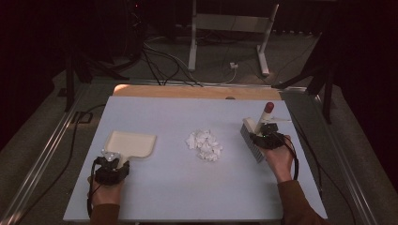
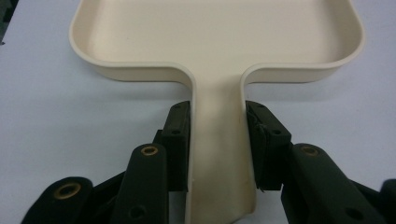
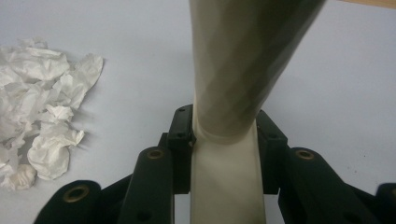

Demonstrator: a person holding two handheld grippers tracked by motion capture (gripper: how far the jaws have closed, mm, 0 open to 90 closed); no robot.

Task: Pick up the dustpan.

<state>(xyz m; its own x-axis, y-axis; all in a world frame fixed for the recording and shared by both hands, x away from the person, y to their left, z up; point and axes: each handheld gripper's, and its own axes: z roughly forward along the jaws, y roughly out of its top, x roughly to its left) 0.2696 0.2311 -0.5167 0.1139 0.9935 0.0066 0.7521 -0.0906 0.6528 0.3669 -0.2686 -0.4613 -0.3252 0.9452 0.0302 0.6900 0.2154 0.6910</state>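
A cream dustpan (image 1: pixel 131 143) lies flat on the pale blue table (image 1: pixel 173 187) at the left. My left gripper (image 1: pixel 112 165) is shut on its handle; in the left gripper view both jaws press the dustpan handle (image 2: pixel 218 154). A pile of crumpled white paper scraps (image 1: pixel 204 144) sits at mid-table. At the right, a hand brush (image 1: pixel 253 133) with a cream handle, red tip and grey bristles stands tilted, bristles toward the table. My right gripper (image 1: pixel 266 136) is shut on the brush handle (image 3: pixel 224 154). The paper scraps (image 3: pixel 37 98) lie left of the brush in the right gripper view.
The table's wooden far edge (image 1: pixel 197 91) runs behind the work area. Beyond it stand a white frame stand (image 1: pixel 230 28) and cables on the floor. Metal rails (image 1: pixel 42 154) flank the table. Bare tabletop lies between dustpan and paper, and in front.
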